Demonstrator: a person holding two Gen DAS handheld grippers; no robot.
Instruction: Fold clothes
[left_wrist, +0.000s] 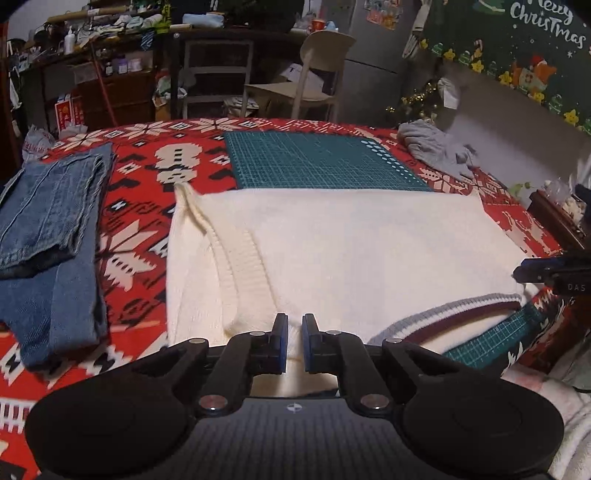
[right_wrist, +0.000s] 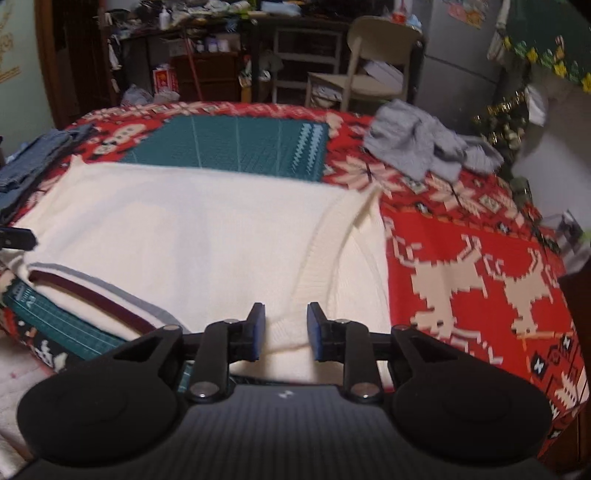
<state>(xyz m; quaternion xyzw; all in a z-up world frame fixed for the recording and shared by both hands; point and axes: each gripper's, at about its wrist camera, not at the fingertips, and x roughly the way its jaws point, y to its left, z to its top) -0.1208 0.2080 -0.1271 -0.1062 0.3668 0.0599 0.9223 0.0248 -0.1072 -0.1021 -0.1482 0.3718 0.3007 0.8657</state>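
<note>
Tongs left (left_wrist: 294, 341) and right (right_wrist: 286, 330) both parted over near edge of cream sweater (left_wrist: 332, 243), grasping nothing; sleeves folded inward, body lying flat on bench (left_wrist: 140, 206), lengthwise fold outstanding; jeans (left_wrist: 48, 229) folded alongside.

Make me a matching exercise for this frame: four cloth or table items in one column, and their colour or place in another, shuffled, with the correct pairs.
Items:
1. sweater
2. jeans
3. grey garment
4. cutting mat

Descriptions:
A. crumpled at the far right of the table
B. green with a grid, partly under the cream knit
C. blue denim, folded at the left side
D. cream knit, spread in the middle, sleeves folded in

Pairs: 1-D, 2-C, 3-A, 4-B
</note>
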